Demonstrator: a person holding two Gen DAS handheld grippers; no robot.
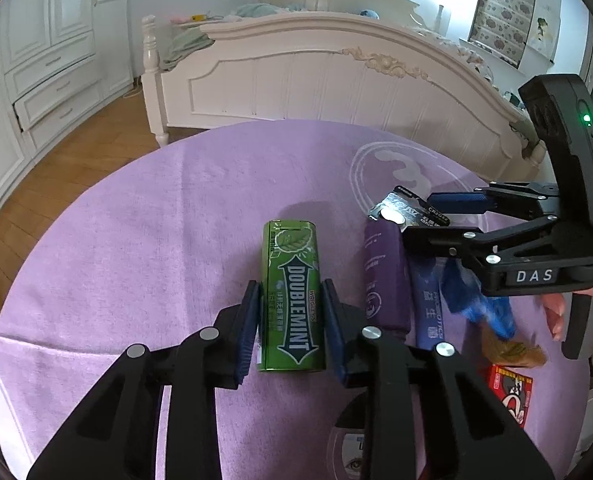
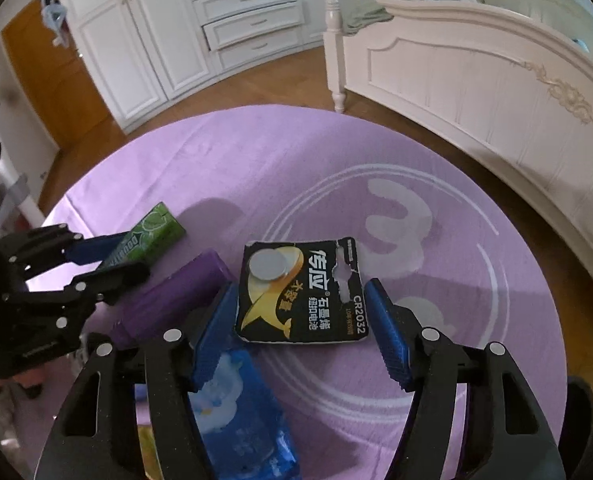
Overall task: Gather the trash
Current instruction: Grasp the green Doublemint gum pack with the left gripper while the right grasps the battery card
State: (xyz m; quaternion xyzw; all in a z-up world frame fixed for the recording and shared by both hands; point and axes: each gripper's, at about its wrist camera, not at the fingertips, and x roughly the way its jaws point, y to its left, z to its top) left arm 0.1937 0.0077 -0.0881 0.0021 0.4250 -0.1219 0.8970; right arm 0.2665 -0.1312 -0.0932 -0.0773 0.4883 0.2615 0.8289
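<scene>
Doublemint pack [image 1: 292, 300] pinched in left tongs [image 1: 290, 330]; right tongs [image 2: 300, 334] wide around battery card [image 2: 302, 292].

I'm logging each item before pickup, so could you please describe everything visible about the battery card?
The battery card is a black, glossy cardboard blister pack with a gold swirl, white Chinese text and "CR2032" printed along one edge. One silver coin cell sits in it near a corner; a torn gap shows beside the text. It lies flat on the purple cloth, edges slightly curled, between the open jaws of the right gripper, which look close to it but not closed on it. Its near edge meets a blue packet.
</scene>
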